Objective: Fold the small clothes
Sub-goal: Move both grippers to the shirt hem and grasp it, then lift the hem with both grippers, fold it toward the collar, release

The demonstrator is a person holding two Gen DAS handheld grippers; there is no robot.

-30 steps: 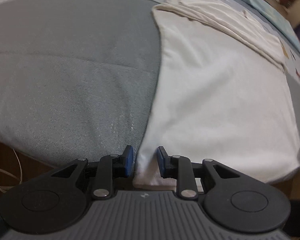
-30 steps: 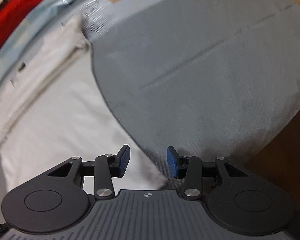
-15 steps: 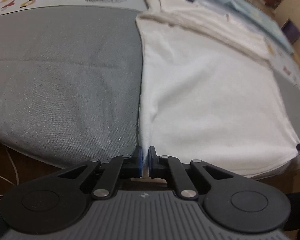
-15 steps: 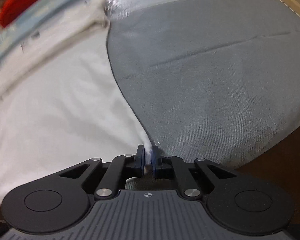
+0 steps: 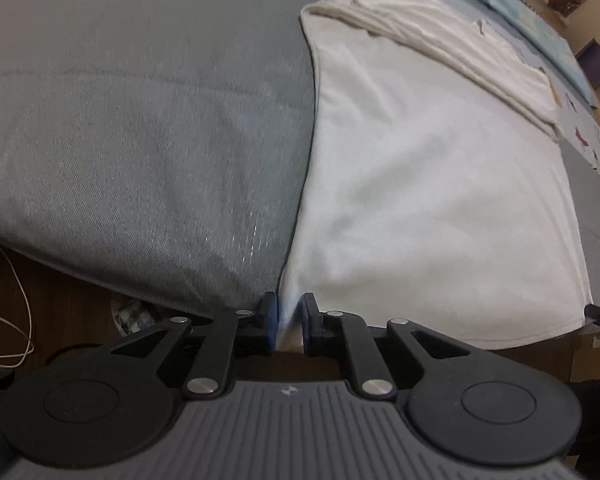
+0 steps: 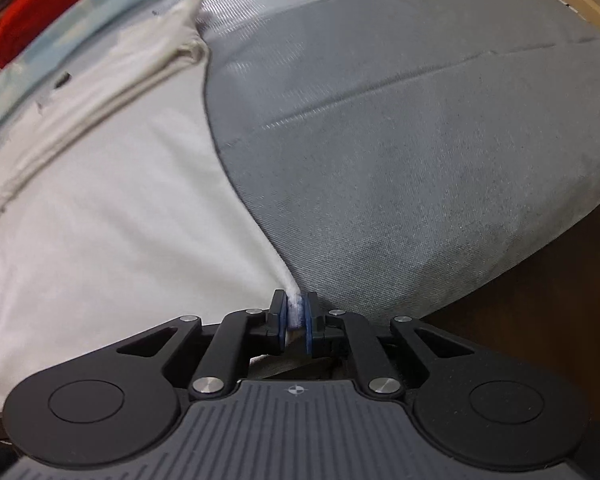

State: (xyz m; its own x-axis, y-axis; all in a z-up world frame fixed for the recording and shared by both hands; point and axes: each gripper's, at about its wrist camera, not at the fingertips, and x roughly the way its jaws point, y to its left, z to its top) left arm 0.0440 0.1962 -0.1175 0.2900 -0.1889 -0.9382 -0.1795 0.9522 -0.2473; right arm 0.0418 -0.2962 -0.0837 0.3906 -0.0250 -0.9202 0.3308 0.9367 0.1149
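Both wrist cams sit low at the near bed edge, very close, looking forward across it. Left view at the white garment (image 5: 420,200) left corner, right view at the right; both share it and the grey mat (image 6: 400,152).

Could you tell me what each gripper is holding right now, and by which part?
Both grip the white cotton garment by its near hem: left gripper at its left corner, right gripper at its right corner.

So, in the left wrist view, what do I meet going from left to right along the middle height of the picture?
grey cover → white garment → a strip of the grey cover again at the right edge
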